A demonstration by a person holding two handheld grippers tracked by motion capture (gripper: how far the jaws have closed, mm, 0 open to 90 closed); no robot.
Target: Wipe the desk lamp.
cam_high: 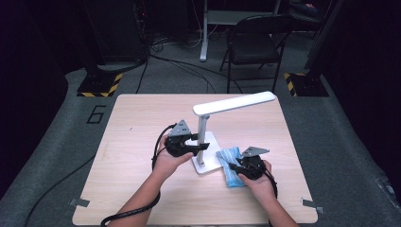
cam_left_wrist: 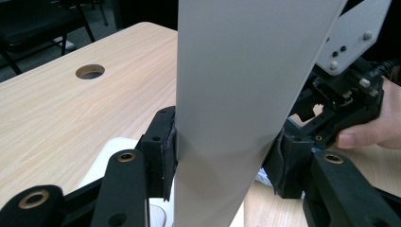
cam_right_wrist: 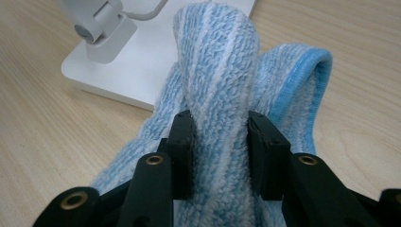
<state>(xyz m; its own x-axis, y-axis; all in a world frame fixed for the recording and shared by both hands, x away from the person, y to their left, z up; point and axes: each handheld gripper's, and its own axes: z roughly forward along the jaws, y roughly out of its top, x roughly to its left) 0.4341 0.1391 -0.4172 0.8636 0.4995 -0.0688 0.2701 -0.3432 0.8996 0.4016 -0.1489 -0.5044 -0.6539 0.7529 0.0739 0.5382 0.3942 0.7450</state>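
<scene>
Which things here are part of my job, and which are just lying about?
In the job: white desk lamp, clamped at its post by the left gripper; blue striped terry cloth, pinched in the right gripper.
Lying about: black folding chair; floor cables.

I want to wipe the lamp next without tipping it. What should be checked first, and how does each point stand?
1. Left gripper clamped on the lamp post: ok, both pads press it.
2. Right gripper holding the cloth: ok, a fold is pinched.
3. Lamp base flat on the table: ok.
4. Cloth touching the base: ok, it lies against it.
5. Lamp cord out of the way: cannot tell.
</scene>
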